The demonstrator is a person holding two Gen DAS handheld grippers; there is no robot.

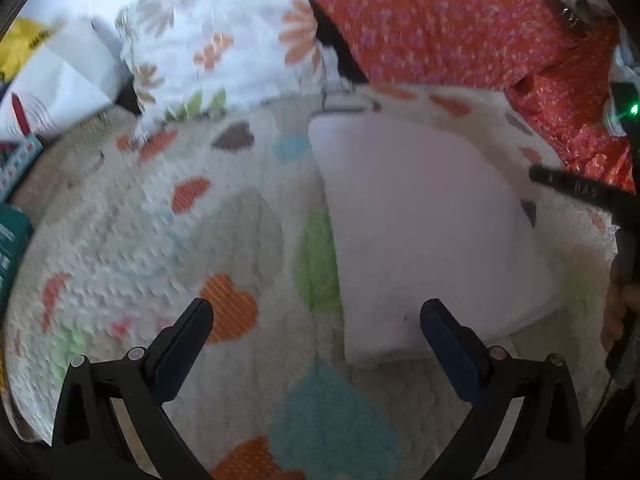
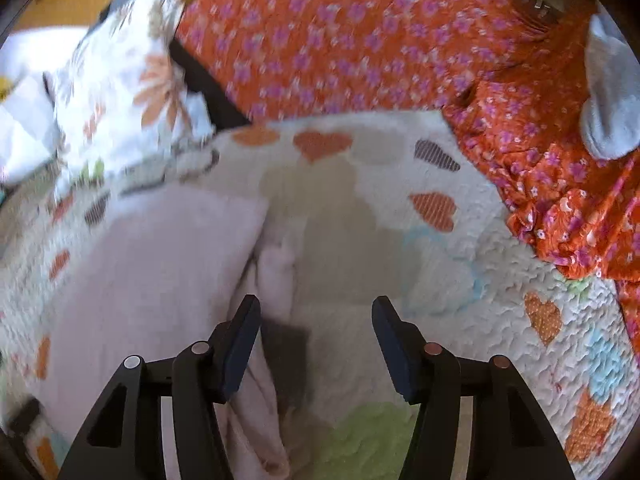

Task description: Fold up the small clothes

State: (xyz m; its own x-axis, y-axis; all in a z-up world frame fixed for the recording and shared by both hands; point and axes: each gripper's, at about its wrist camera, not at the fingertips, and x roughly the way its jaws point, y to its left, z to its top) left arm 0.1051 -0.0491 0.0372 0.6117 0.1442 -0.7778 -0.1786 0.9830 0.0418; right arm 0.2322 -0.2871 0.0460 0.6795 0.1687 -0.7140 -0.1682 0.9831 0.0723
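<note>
A pale pink folded cloth lies flat on a quilted blanket with coloured hearts. My left gripper is open and empty, low over the blanket, its right finger at the cloth's near edge. In the right wrist view the same pink cloth lies left of centre with a bunched edge beside my right gripper, which is open and empty just above the blanket. The right gripper's finger shows at the right edge of the left wrist view.
An orange floral garment is heaped at the back and right. A white floral cloth lies at the back left. White bags and boxes sit at the far left. A grey sock rests on the orange garment.
</note>
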